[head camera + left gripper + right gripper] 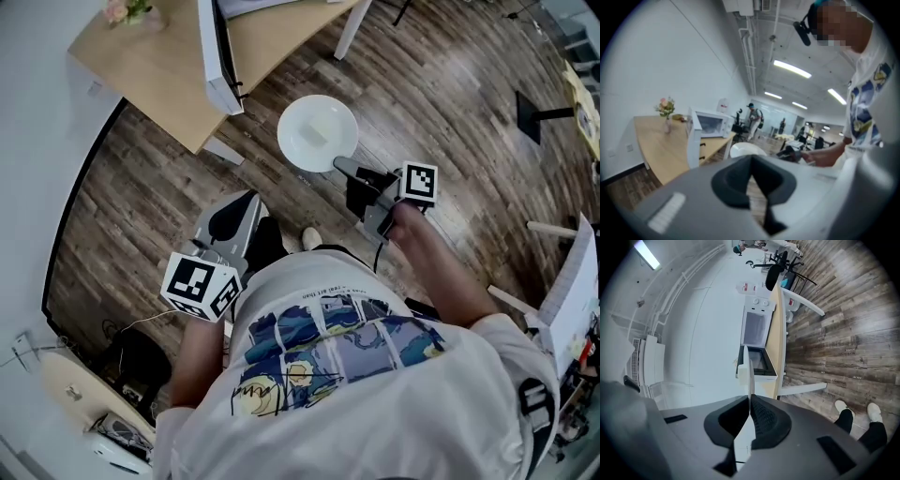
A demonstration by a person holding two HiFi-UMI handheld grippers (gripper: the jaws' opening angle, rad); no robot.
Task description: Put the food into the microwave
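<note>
A white plate (317, 133) with a pale piece of food on it hangs over the wooden floor, and my right gripper (342, 167) is shut on its near rim. In the right gripper view the plate's rim (749, 376) runs edge-on between the closed pads of the right gripper (749, 401). Beyond it the white microwave (757, 333) stands on the wooden table (775, 348) with its door (217, 56) swung open. My left gripper (246, 202) is lower left of the plate, shut and empty (751, 161). From it I see the microwave (712, 124) and the plate (746, 150).
A vase of flowers (666, 110) stands on the table's far end. A black office chair (776, 268) is behind the table. A black stand base (539, 117) rests on the floor at right. People stand far off (753, 117). My shoes (843, 406) show below.
</note>
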